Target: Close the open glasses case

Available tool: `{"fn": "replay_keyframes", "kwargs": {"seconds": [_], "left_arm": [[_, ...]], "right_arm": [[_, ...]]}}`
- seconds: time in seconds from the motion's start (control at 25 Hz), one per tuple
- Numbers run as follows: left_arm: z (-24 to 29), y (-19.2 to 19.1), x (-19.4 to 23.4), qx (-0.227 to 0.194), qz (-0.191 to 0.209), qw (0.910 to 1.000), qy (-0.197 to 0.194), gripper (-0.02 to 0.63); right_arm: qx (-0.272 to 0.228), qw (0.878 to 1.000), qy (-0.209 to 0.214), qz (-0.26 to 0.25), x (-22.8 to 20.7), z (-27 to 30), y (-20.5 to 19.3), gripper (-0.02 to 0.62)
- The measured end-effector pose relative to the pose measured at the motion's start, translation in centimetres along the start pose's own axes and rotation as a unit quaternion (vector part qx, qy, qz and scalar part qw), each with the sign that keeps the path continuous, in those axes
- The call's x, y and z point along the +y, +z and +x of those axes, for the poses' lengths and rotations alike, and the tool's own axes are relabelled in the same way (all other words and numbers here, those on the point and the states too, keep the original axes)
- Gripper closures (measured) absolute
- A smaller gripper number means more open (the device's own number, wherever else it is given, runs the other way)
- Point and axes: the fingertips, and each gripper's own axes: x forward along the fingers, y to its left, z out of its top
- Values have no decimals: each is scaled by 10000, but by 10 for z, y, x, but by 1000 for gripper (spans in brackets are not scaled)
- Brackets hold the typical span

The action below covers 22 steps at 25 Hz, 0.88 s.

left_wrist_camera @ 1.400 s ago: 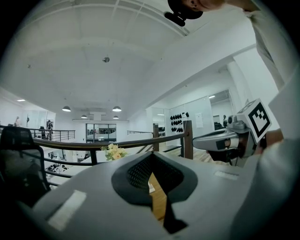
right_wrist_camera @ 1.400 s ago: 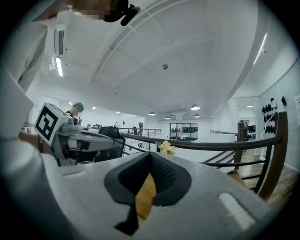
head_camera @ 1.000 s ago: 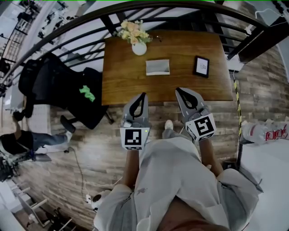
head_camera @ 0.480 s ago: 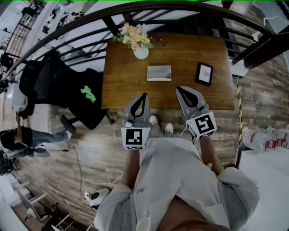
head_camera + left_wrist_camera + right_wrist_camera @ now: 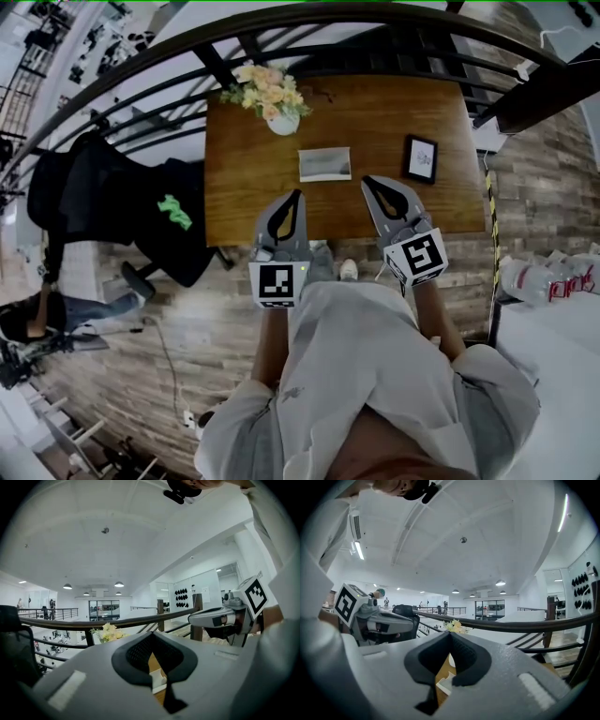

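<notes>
The open glasses case, pale grey, lies in the middle of the wooden table in the head view. Both grippers are held side by side in front of me, over the table's near edge and short of the case. My left gripper is shut on nothing, its tips pointing at the table. My right gripper is likewise shut and empty. Through the shut jaws a sliver of the white case shows in the left gripper view, and the case again in the right gripper view.
A white vase of flowers stands at the table's far left, a black-framed picture to the right of the case. A dark curved railing runs behind the table. A black chair with a dark jacket stands left of the table.
The table has come nearer to me in the head view; the gripper tips now overlap its near edge. Both grippers stay shut and empty.
</notes>
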Motion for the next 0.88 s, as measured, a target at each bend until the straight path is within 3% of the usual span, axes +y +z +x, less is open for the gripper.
{"fn": "replay_keyframes", "kwargs": {"seconds": [0.4,0.88], "left_arm": [[53,-20,42,35,-100,9986,-523,588],[94,-70,66,438,-334,9900,-1299,588]], "right_arm": [[257,9991,-345,54,-19,59,-11,592],[832,9927,-856,161,-32,105,-44,592]]}}
